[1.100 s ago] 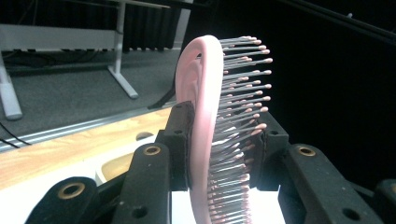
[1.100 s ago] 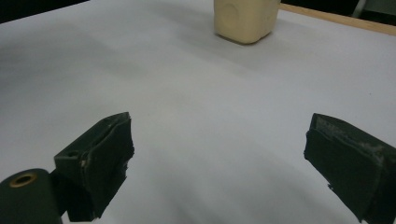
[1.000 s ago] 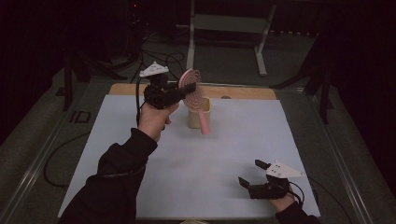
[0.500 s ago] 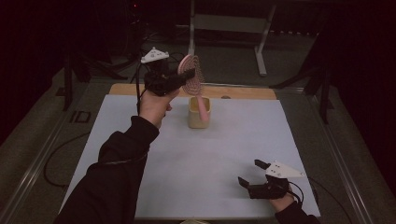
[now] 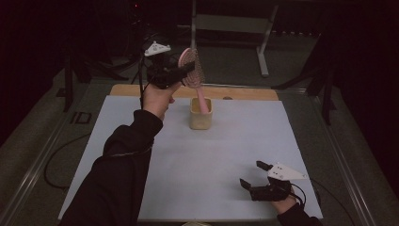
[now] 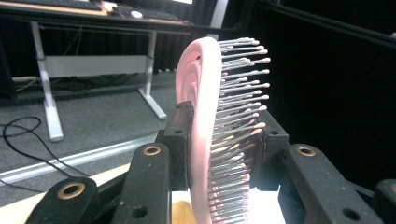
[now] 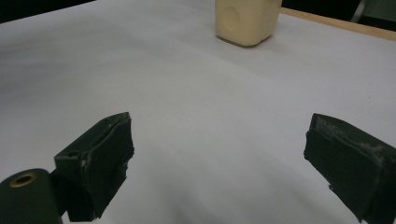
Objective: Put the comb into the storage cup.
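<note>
A pink hairbrush (image 5: 192, 65) with metal bristles stands nearly upright over the far middle of the table. My left gripper (image 5: 188, 71) is shut on its head, one pad on the pink back and one against the bristles. Up close, the brush (image 6: 203, 93) sits between the left gripper's (image 6: 224, 144) black pads. The handle slants down, and its lower end is at the mouth of a cream cup (image 5: 201, 117). My right gripper (image 5: 251, 173) rests low at the front right, open with nothing between its jaws. In the right gripper view, the gripper (image 7: 217, 158) faces the cream cup (image 7: 246, 18) across bare mat.
A white mat (image 5: 221, 150) covers the table, with a wooden strip (image 5: 244, 93) along its far edge. A metal stand (image 5: 261, 52) is on the floor beyond the table. A cable (image 5: 56, 160) lies on the floor at the left.
My left gripper has risen and moved slightly away with the hairbrush, which draws the handle upward along the cup. The right gripper has stayed in place.
</note>
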{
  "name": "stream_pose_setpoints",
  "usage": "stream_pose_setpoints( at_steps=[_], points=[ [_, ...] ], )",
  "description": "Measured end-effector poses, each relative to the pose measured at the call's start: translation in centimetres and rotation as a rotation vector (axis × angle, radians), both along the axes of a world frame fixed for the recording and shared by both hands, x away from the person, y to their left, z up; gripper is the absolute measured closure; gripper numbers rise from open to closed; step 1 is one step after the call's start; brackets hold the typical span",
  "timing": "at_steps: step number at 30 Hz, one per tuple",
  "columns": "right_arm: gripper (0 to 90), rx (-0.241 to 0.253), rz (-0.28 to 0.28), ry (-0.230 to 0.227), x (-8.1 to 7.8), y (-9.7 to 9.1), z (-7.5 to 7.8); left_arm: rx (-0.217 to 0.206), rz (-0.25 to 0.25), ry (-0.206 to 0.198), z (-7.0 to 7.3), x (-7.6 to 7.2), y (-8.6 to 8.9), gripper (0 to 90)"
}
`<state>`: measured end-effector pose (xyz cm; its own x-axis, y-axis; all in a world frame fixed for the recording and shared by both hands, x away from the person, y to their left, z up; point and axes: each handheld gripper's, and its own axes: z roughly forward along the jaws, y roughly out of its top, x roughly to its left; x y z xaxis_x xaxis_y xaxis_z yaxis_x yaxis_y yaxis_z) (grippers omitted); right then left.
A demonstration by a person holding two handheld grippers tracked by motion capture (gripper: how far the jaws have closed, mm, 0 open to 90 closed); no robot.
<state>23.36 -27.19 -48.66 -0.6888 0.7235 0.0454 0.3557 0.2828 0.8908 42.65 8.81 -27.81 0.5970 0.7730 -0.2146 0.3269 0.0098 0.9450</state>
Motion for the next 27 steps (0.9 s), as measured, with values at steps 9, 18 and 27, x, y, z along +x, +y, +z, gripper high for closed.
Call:
stream_pose_setpoints(
  at_steps=[9,18,27],
  points=[
    [7.3,-0.008,0.008,-0.012,0.0,0.1,0.0,-0.007,0.047,-0.019,-1.1,1.4,-0.3,66.2],
    [7.4,-0.004,0.013,-0.007,-0.1,0.0,0.0,-0.021,0.086,-0.038,-2.2,2.4,-0.4,66.2],
    [7.4,0.003,0.010,-0.008,-0.1,-0.1,0.0,-0.032,0.102,-0.021,-3.2,3.0,-0.4,66.2]
  ],
)
